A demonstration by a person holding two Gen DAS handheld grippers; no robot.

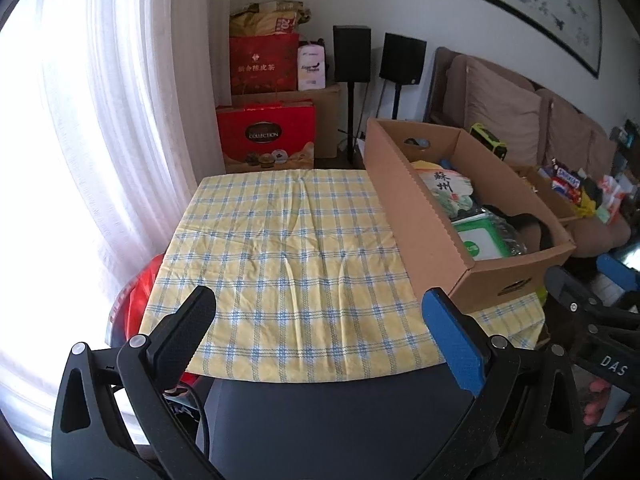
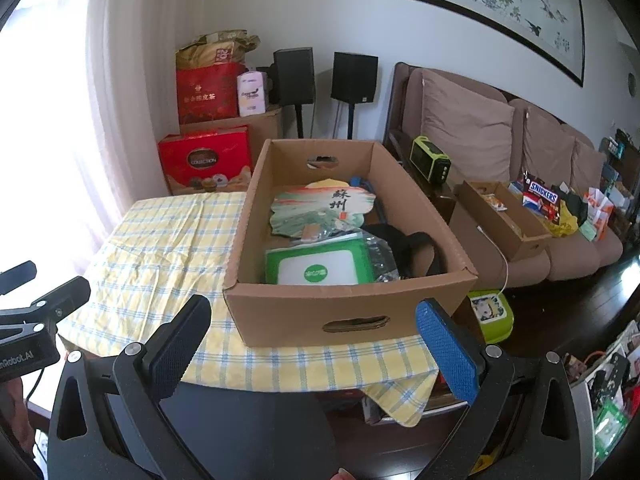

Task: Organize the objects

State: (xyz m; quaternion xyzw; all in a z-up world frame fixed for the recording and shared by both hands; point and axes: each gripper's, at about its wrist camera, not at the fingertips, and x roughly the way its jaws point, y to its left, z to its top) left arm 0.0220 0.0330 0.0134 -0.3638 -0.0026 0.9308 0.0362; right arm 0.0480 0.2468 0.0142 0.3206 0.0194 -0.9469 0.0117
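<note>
An open cardboard box point(image 2: 352, 320) stands on the right side of a table with a yellow and blue checked cloth point(image 1: 288, 248). The box also shows in the left wrist view point(image 1: 424, 224). It holds a painted paper fan point(image 2: 320, 208), a green and white pack point(image 2: 320, 268) and a black strap point(image 2: 416, 248). My left gripper point(image 1: 320, 304) is open and empty above the near edge of the cloth. My right gripper point(image 2: 316, 316) is open and empty in front of the box's near wall.
A brown sofa point(image 2: 560, 152) at the right holds a small cardboard tray point(image 2: 504, 216), snack packs point(image 2: 544, 200) and a green radio point(image 2: 432, 160). Red gift boxes point(image 1: 266, 136) and two black speakers point(image 1: 352, 58) stand behind the table. A white curtain point(image 1: 100, 120) hangs at the left.
</note>
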